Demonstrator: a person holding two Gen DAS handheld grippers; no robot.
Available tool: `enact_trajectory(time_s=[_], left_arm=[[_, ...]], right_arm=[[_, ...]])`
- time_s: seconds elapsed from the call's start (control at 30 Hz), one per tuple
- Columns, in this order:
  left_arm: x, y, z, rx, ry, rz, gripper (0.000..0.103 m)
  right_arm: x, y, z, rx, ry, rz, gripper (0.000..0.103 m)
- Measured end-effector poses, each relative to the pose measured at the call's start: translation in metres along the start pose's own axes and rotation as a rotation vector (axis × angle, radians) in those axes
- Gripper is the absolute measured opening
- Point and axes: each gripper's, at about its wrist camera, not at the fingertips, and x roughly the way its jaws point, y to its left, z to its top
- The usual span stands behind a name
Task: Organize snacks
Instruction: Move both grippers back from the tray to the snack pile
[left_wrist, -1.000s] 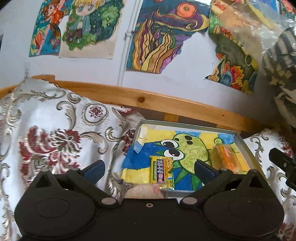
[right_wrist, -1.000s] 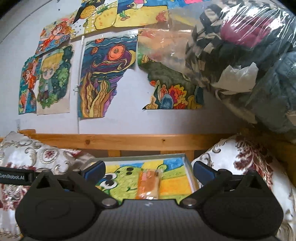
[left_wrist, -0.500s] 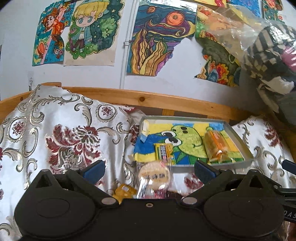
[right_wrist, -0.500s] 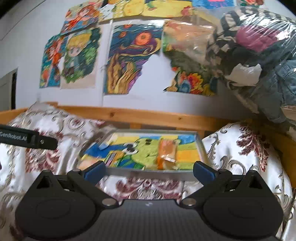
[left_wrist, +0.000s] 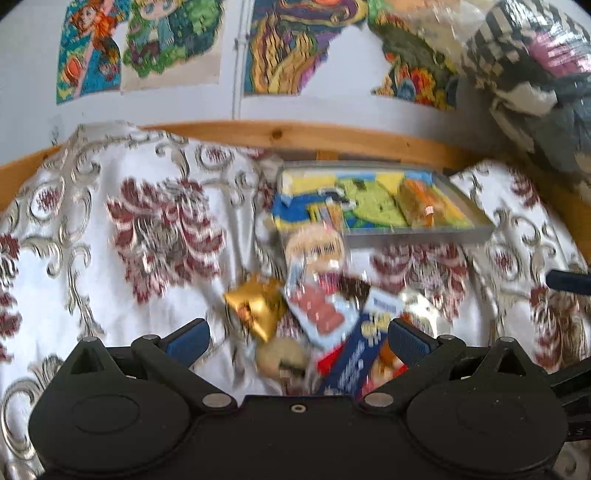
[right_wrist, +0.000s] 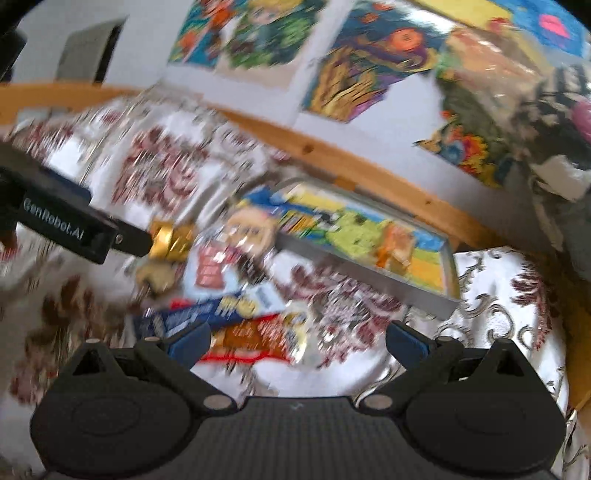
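Note:
A grey tray lined with a green cartoon drawing sits on the patterned cloth near the wooden rail. An orange snack pack and a small yellow pack lie in it. In front of the tray lies a loose pile: a round biscuit pack, a gold wrapper, a pale blue pack, a dark blue pack, a round cookie. My left gripper is open just above the pile. My right gripper is open over an orange-red pack.
White cloth with red and silver flowers covers the surface. A wooden rail runs behind the tray under a wall of drawings. A clear bag of clothes bulges at the upper right. The left gripper's body crosses the right wrist view.
Both grippers have pulled back from the tray and tipped down, so the snack pile in front of the tray has come into view. Both stay open and empty; the views are blurred with motion.

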Motion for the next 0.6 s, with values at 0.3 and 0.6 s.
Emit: enact_trajectory(time_s=[0.3,0.6], left_arm=[[0.012,0.000,-0.034,0.056,0.122,-0.020,0.102],[0.024,-0.006,-0.039,0.128,0.149,0.001,0.102]], right_arm=[[0.026,0.027,-0.017,-0.115,0.159,0.053,0.103],[0.054,0.029,-0.023,-0.238,0.205,0.041,0.103]])
